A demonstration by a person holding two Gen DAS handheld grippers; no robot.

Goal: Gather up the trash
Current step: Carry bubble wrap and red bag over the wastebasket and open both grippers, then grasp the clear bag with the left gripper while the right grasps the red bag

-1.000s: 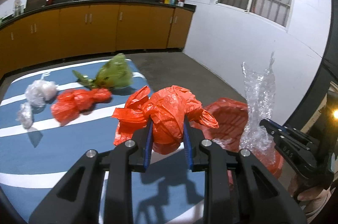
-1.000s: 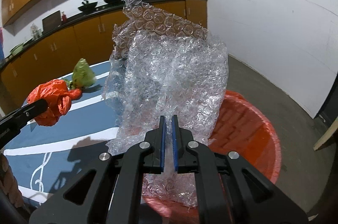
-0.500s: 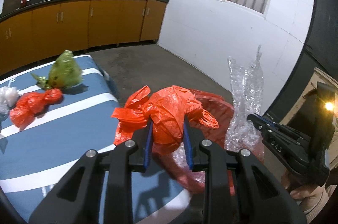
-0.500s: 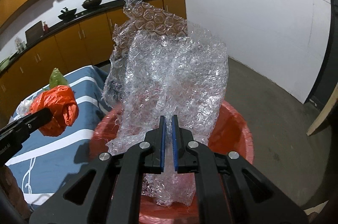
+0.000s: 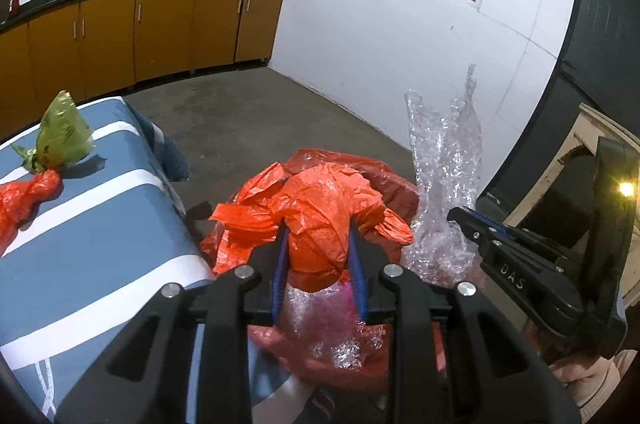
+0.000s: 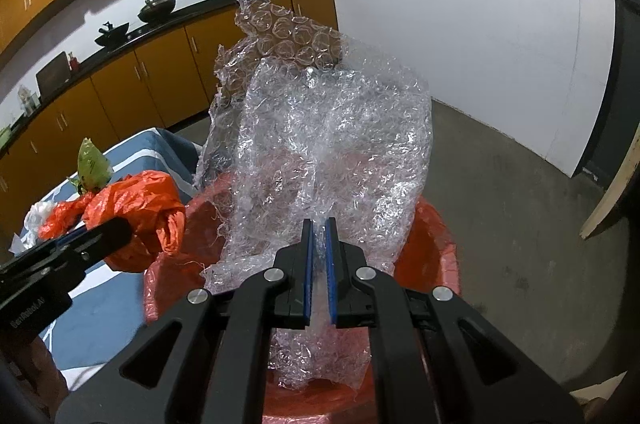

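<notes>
1 orange bag (image 5: pixel 320 220) is clamped by the left gripper (image 5: pixel 319 256), 1 bubble wrap (image 6: pixel 328 144) by the right gripper (image 6: pixel 319 252), over 1 red bin (image 6: pixel 432 244); 2 bags (image 5: pixel 60 136) are left on the table (image 5: pixel 100 224)

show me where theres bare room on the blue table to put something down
The near part of the blue striped tablecloth is bare, from the orange knotted bag and green bag down to the near edge. It is crowded beside the table: the left gripper holds an orange bag over the red bin, with the right gripper's bubble wrap.
</notes>
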